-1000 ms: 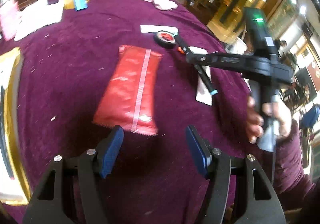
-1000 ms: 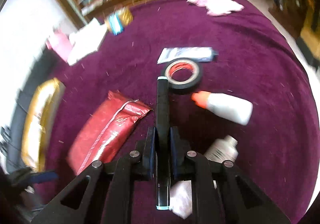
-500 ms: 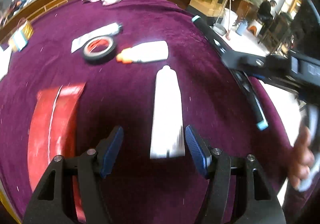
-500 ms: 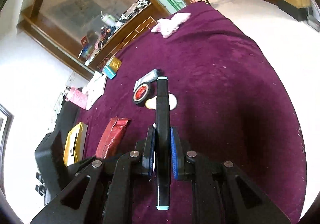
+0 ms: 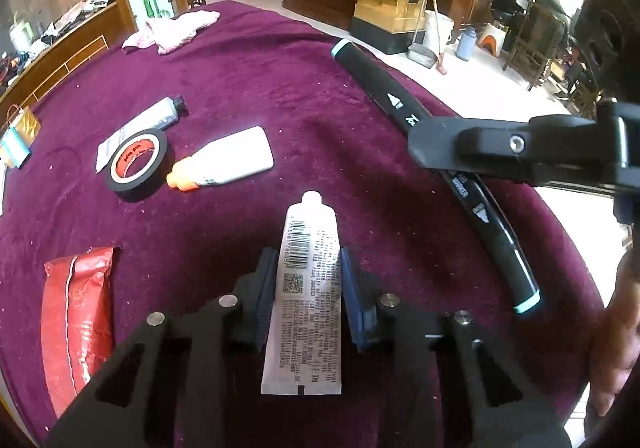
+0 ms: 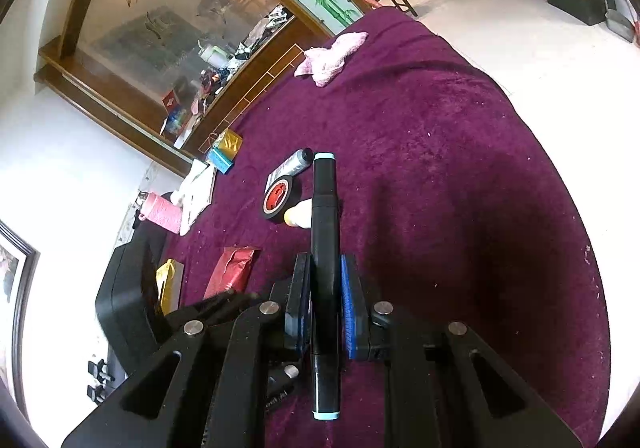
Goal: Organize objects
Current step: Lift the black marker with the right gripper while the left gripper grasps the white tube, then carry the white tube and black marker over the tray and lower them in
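Now | left hand-held gripper (image 5: 306, 280) just closed, seemingly pinching white tube (image 5: 306, 288) | right hand-held gripper (image 6: 326, 300) still clamps marker (image 6: 325, 248)

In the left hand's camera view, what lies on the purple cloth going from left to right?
Red packet → black tape roll → orange-capped white bottle → white tube between the fingers → black marker held by the other gripper.

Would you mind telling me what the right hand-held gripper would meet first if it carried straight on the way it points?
Probably the white bottle with the orange cap, just beside the marker it holds; depth is unclear, so the bare purple cloth may come first.
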